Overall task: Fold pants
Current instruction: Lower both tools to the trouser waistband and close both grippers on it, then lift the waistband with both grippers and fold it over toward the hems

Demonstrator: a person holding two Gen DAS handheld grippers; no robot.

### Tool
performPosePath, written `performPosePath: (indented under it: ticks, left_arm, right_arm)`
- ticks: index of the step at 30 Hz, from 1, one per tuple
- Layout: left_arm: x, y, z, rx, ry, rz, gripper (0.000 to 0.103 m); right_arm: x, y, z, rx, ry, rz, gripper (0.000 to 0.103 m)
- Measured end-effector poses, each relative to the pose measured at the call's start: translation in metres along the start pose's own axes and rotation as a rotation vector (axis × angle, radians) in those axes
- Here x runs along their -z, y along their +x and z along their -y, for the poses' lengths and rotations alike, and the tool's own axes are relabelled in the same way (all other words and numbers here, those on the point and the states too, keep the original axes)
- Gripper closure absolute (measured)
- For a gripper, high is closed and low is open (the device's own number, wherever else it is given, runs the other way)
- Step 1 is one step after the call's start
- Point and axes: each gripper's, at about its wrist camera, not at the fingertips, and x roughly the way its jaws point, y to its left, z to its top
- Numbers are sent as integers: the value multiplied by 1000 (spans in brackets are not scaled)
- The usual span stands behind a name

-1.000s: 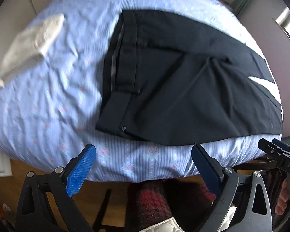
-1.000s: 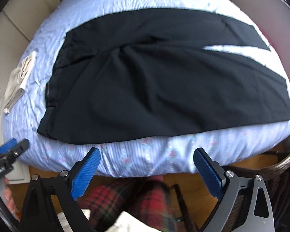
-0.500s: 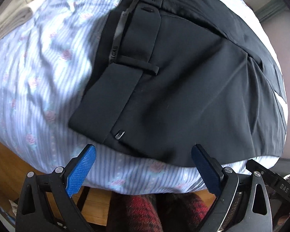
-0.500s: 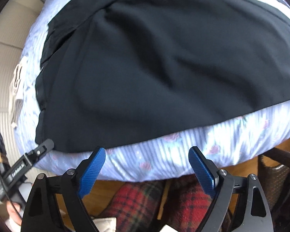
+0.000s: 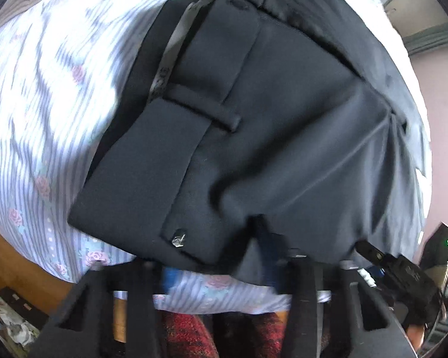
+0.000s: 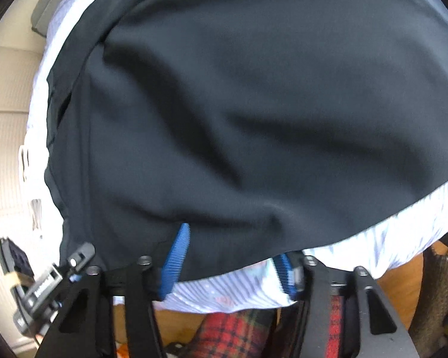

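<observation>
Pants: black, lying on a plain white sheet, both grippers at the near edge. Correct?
Not quite. The sheet is not plain white: the left wrist view shows it striped in light blue with small pink roses. The rest stands: the pants are black, and the left gripper and right gripper are both at their near edge.

We are looking at a bed [image 5: 30,113] wearing a pale blue striped sheet [image 6: 230,292] with pink roses. Black dress pants [image 5: 283,137] are lying spread directly on it, waistband [image 5: 176,137] toward the left, their near hem reaching the mattress edge.
</observation>
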Motion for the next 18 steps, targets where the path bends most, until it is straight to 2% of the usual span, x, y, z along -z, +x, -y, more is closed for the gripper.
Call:
performPosePath:
  ticks: [1, 3, 5, 11, 14, 18]
  left_arm:
    - [-2, -5, 3, -3, 11, 3, 74]
    - [-4, -14, 9, -5, 48, 10, 80]
    - [-3, -29, 17, 3, 71, 23, 84]
    - [-8, -81, 33, 42, 113, 81, 88]
    - [-13, -118, 32, 72, 115, 143, 89]
    - [-29, -160, 61, 103, 155, 263, 90]
  right_arm:
    - [-2, -1, 1, -2, 7, 0, 59]
    - [-5, -4, 3, 1, 16, -1, 79]
    - [-8, -12, 4, 6, 10, 9, 88]
    - [-13, -76, -18, -19, -61, 95, 91]
    - [-18, -126, -40, -42, -127, 177, 91]
    - [-41, -178, -62, -90, -178, 281, 91]
